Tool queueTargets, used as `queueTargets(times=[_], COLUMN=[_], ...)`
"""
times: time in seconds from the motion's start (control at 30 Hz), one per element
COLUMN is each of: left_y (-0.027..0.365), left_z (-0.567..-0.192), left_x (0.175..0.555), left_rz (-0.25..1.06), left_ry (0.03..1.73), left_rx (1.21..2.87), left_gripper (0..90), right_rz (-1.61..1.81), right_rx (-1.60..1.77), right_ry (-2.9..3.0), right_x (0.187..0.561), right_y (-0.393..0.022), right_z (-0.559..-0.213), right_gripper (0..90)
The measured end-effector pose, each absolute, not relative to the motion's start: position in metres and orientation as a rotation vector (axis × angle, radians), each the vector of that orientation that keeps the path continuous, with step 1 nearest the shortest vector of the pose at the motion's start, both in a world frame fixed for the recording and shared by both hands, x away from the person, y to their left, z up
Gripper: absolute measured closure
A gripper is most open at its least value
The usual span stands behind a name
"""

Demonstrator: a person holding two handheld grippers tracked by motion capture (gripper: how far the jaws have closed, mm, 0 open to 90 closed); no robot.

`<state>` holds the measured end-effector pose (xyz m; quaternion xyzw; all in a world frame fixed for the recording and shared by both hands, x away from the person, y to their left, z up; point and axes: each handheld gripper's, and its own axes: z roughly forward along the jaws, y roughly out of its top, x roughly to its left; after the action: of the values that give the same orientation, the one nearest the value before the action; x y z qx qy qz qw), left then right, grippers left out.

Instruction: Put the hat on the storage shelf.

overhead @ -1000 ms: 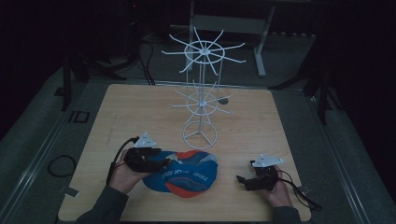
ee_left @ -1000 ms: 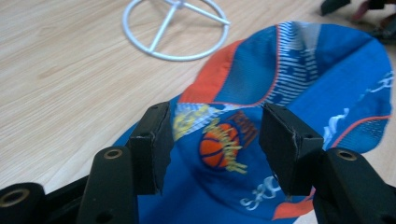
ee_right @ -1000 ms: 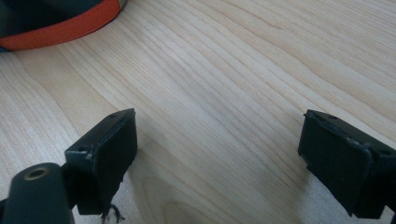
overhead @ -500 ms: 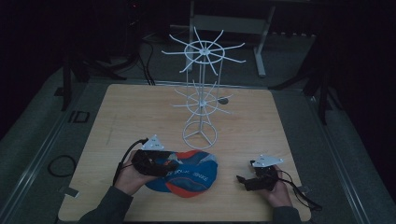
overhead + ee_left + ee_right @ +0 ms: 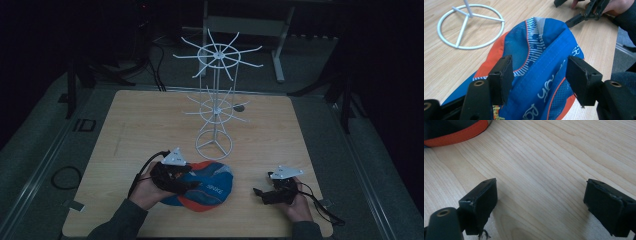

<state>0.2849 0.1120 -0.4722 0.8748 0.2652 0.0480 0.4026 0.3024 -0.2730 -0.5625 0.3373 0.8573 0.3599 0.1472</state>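
A blue and orange cap [image 5: 212, 186] lies on the wooden table [image 5: 150, 125] near its front edge. My left gripper [image 5: 192, 186] reaches over the cap's left side. In the left gripper view the cap's blue fabric [image 5: 541, 50] runs between the two spread pads of the left gripper [image 5: 540, 72]; its jaws have just been opening and I see no squeeze on the cloth. My right gripper [image 5: 257, 192] rests low on the table to the right of the cap, pointing at it. In its own view the right gripper [image 5: 541, 192] is open over bare wood, with the cap's orange brim [image 5: 459, 132] ahead.
A white wire display rack [image 5: 215, 105] with two tiers of spokes stands mid-table just behind the cap; its ring base [image 5: 471, 27] is close to the cap. Cables trail from both grippers. The table's front edge runs just behind the hands.
My left gripper has moved to the right, further over the cap, and its grey top plate has shifted with it. The right hand has stayed put.
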Motion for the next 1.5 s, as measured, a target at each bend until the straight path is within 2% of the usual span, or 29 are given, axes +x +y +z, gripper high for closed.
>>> queueTargets(times=[0.47,0.77,0.97,1.07,1.13,1.3,1.5], left_y=[0.087,0.078,0.076,0.074,0.074,0.076,0.086], left_z=[-0.485,-0.492,-0.497,-0.498,-0.497,-0.495,-0.486], left_x=[0.290,0.289,0.289,0.288,0.288,0.290,0.290], left_rz=[0.120,0.143,0.224,0.258,0.278,0.284,0.301], left_ry=[0.597,0.565,0.590,0.582,0.579,0.593,0.610], left_rx=[2.356,2.449,2.541,2.570,2.586,2.574,2.541], left_gripper=[29.6,28.9,55.5,74.6,82.9,88.0,88.6], right_rz=[1.036,1.035,1.036,1.036,1.035,1.036,1.036], right_rx=[0.970,0.970,0.970,0.970,0.969,0.970,0.970], right_ry=[2.467,2.467,2.467,2.467,2.467,2.467,2.467], right_x=[0.302,0.302,0.302,0.302,0.302,0.302,0.302], right_y=[-0.273,-0.273,-0.273,-0.273,-0.273,-0.273,-0.273], right_z=[-0.563,-0.563,-0.563,-0.563,-0.563,-0.563,-0.563], right_gripper=[11.5,11.5,11.6,11.6,11.5,11.5,11.5])
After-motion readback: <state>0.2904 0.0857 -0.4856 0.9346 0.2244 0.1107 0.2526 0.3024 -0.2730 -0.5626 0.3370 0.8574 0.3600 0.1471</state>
